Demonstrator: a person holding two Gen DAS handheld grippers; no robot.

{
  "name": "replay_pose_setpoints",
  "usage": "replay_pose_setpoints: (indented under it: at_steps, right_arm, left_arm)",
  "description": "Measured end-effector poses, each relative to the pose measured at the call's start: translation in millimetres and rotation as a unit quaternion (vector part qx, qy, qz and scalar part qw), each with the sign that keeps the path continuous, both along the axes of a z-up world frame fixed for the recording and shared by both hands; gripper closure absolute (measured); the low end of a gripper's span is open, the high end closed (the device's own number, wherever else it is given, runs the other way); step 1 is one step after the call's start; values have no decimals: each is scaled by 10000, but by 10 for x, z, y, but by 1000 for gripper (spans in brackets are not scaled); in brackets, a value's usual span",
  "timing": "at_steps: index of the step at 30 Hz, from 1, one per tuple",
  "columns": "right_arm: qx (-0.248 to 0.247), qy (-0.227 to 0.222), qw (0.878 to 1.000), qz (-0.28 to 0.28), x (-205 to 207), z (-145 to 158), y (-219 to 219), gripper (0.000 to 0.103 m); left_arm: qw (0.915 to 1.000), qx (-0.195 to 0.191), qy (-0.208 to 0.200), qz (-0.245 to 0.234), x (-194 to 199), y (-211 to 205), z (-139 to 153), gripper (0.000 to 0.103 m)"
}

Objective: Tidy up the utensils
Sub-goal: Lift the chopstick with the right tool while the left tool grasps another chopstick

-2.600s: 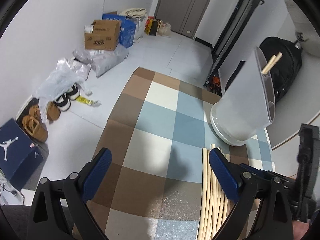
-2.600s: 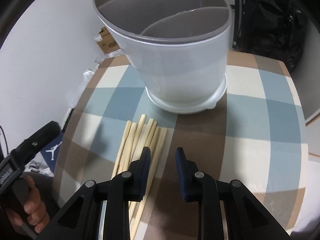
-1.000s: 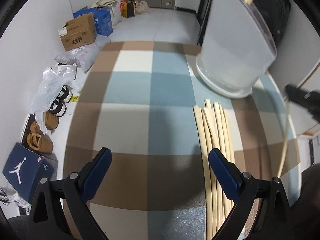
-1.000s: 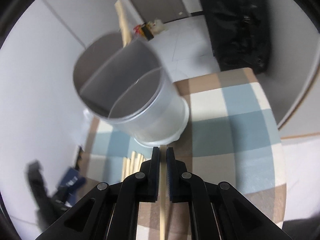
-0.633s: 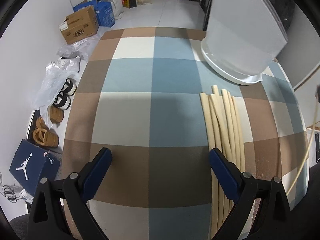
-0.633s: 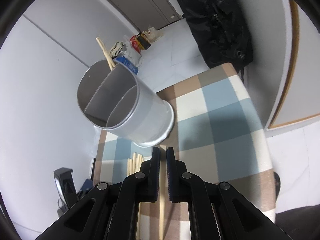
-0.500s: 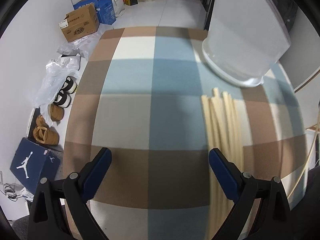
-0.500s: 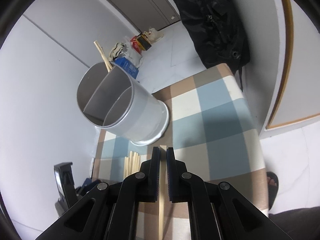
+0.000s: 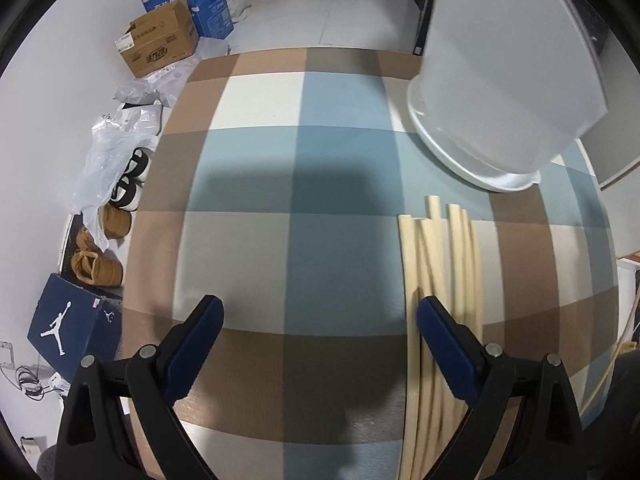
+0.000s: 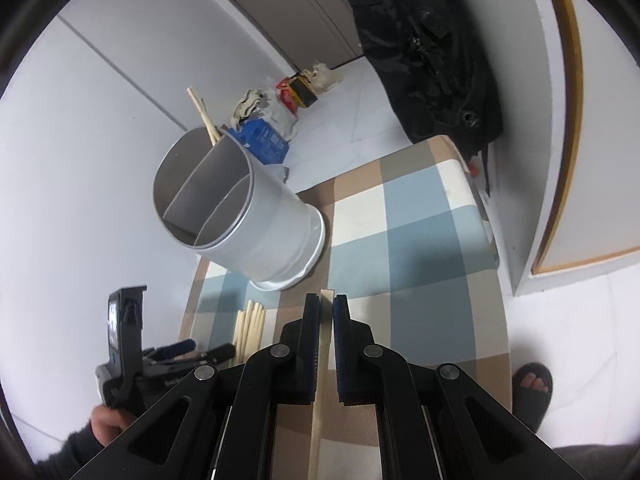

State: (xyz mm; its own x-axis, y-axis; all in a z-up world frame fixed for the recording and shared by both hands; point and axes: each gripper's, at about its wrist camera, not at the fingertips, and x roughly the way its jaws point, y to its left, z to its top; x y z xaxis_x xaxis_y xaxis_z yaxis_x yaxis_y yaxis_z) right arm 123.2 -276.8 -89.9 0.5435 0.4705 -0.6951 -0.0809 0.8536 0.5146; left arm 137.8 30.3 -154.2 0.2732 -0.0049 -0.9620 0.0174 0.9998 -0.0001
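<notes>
The chopstick [image 10: 325,322] you are carrying sits clamped between the blue pads of your right gripper [image 10: 326,308], its blunt tip poking just past the fingertips and its shaft running back under the black frame toward you. Beyond that tip stands the holder [image 10: 256,216], a pale grey round tub with inner dividers, upright on the checked table [image 10: 420,248] at its far left corner; from your right wrist view the chopstick tip is short of its base, not over the rim. One chopstick in the holder [image 10: 202,114] already leans out of the rear compartment.

The loose chopsticks [image 9: 448,280] lie in a bundle on the cloth just this side of the holder [image 9: 500,80], roughly parallel, ends uneven. Your left gripper [image 9: 320,320] hangs above the table with its jaws wide apart and nothing between them; its right finger [image 9: 444,336] overlaps the near part of the bundle in the picture, but you cannot tell whether it touches. In the right wrist view the same gripper shows at lower left, with your hand [image 10: 110,420] on its grip.

Off the table's left edge, on the floor, are a cardboard box [image 9: 160,42], shoes [image 9: 130,184] and a blue shoe box [image 9: 68,328]. A black bag [image 10: 432,52] stands beyond the far right corner, and a sandalled foot [image 10: 532,392] shows at the right
</notes>
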Motion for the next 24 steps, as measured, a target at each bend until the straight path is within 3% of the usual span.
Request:
replay_pose_setpoints:
  at_steps: [2, 5, 11, 17, 19, 21, 24]
  right_arm:
    - [102, 43, 9999, 56, 16, -66, -4, 97]
    - [215, 87, 9997, 55, 46, -120, -27, 97]
    - [332, 4, 9994, 89, 81, -114, -30, 97]
    - [515, 7, 9986, 94, 103, -120, -45, 97]
    - [580, 14, 9983, 77, 114, -122, -61, 97]
    - [613, -7, 9981, 79, 119, -114, -67, 97]
    - [622, -35, 9980, 77, 121, -107, -74, 97]
  left_arm:
    - [9999, -140, 55, 69, 18, 43, -16, 11]
    - [10000, -12, 93, -2, 56, 10, -13, 13]
    - [9998, 18, 120, -128, 174, -93, 19, 27]
    - [9990, -11, 61, -445, 245, -235, 78, 65]
    - [9984, -40, 75, -566, 249, -279, 92, 85]
    - [9977, -91, 111, -656, 244, -317, 95, 99]
    - [9978, -43, 105, -652, 233, -329, 103, 100]
